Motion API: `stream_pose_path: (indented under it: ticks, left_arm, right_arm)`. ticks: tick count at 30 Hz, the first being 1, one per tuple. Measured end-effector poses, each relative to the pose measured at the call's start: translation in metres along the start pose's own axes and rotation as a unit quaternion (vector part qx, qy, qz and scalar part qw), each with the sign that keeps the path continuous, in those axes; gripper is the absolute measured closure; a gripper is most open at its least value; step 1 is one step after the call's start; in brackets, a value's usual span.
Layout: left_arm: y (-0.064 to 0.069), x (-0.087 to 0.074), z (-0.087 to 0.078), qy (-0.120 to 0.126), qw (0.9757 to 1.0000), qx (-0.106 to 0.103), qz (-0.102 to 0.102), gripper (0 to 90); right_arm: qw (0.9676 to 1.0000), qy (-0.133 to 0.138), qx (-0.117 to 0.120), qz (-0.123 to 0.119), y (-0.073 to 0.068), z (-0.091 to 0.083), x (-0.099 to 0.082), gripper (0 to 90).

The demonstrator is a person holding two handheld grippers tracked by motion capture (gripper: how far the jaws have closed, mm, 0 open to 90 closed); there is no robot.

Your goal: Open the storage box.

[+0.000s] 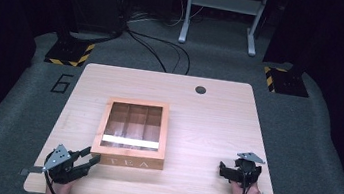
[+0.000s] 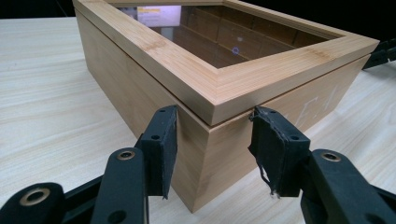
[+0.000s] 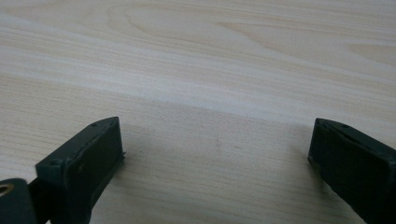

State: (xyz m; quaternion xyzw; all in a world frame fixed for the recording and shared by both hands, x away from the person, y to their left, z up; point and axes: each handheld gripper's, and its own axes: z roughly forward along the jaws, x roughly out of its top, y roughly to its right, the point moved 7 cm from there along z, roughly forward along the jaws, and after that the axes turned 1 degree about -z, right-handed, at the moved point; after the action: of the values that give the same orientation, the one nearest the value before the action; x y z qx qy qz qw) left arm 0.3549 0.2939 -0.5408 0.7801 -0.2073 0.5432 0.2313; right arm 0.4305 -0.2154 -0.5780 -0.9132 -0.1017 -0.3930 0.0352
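Observation:
A wooden tea box (image 1: 132, 134) with a glass-paned lid and "TEA" on its front stands shut at the middle of the table. My left gripper (image 1: 90, 159) is at the box's front left corner. In the left gripper view its jaws straddle that corner of the box (image 2: 219, 70), the left gripper (image 2: 212, 126) open, with its pads (image 2: 163, 140) close against the two side walls just under the lid's edge. My right gripper (image 1: 223, 170) rests low near the front right of the table, apart from the box. The right gripper (image 3: 215, 140) stands wide open over bare wood.
The light wooden table (image 1: 216, 128) has a round cable hole (image 1: 200, 89) at the back. Beyond it are black cables on grey carpet, a grey metal stand (image 1: 222, 8), and two bases with yellow-black tape (image 1: 70, 53). Bare tabletop lies right of the box.

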Motion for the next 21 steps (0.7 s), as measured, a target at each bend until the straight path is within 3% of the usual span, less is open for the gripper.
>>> stream_pose_path:
  ticks: [11, 12, 16, 20, 21]
  left_arm:
    - [0.001, 0.006, 0.0, 0.007, 1.0, 0.0, 0.005, 50.9]
    - [0.0, 0.007, -0.001, 0.004, 0.9999, 0.0, 0.012, 50.9]
    - [0.001, 0.01, 0.0, 0.019, 0.9998, 0.003, 0.007, 50.6]
    - [0.001, 0.011, -0.001, 0.014, 0.9998, 0.003, 0.016, 50.6]
    - [0.002, 0.012, -0.001, 0.017, 0.9998, 0.004, 0.009, 50.6]
  right_arm:
    - [1.0, -0.001, 0.0, 0.002, 0.0, 0.0, 0.0, 2.5]
    - [1.0, -0.001, 0.0, 0.002, 0.0, 0.0, 0.0, 2.5]
    - [1.0, 0.0, 0.0, 0.001, 0.0, 0.0, 0.0, 2.5]
    - [1.0, 0.0, 0.0, -0.001, 0.0, 0.0, 0.0, 2.5]
    - [1.0, 0.0, 0.001, -0.001, 0.0, 0.0, 0.0, 2.5]
